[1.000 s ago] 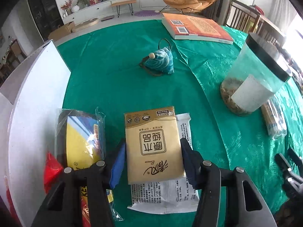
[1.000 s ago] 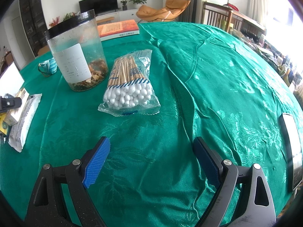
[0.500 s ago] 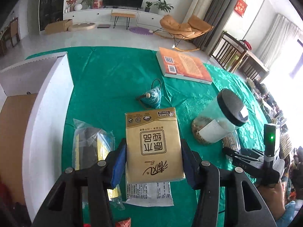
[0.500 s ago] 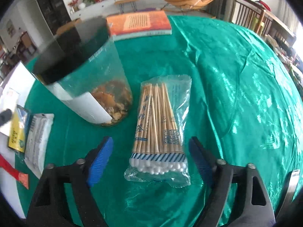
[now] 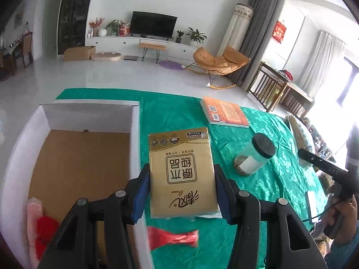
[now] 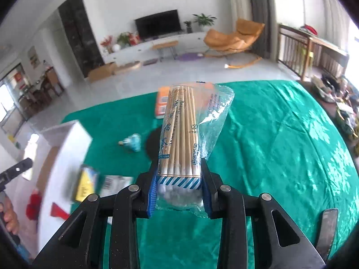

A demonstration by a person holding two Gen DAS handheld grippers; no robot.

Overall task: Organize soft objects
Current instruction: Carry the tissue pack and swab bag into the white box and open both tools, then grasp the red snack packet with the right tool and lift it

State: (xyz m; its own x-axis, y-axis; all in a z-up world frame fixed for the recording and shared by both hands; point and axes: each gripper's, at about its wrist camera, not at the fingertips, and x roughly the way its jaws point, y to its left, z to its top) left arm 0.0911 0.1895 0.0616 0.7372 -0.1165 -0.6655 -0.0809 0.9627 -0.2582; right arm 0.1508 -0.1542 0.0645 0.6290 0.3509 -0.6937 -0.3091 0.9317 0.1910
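Over the green tablecloth (image 5: 179, 112), left tongs (image 5: 181, 192) clamp tissues (image 5: 181, 170), right tongs (image 6: 179, 190) swabs (image 6: 181, 139).

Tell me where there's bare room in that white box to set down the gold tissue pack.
The white cardboard box has its brown floor bare across the middle and far end, up to the back wall. Its near left corner is crowded by a pink packet and a red fluffy item. Outside, a red wrapper lies on the green tablecloth.

The gold tissue pack (image 5: 182, 172) reads "原木纯品", "Breeze" and "清风", upside down to the camera; the cotton swab bag (image 6: 181, 139) shows "棉签", a QR code.
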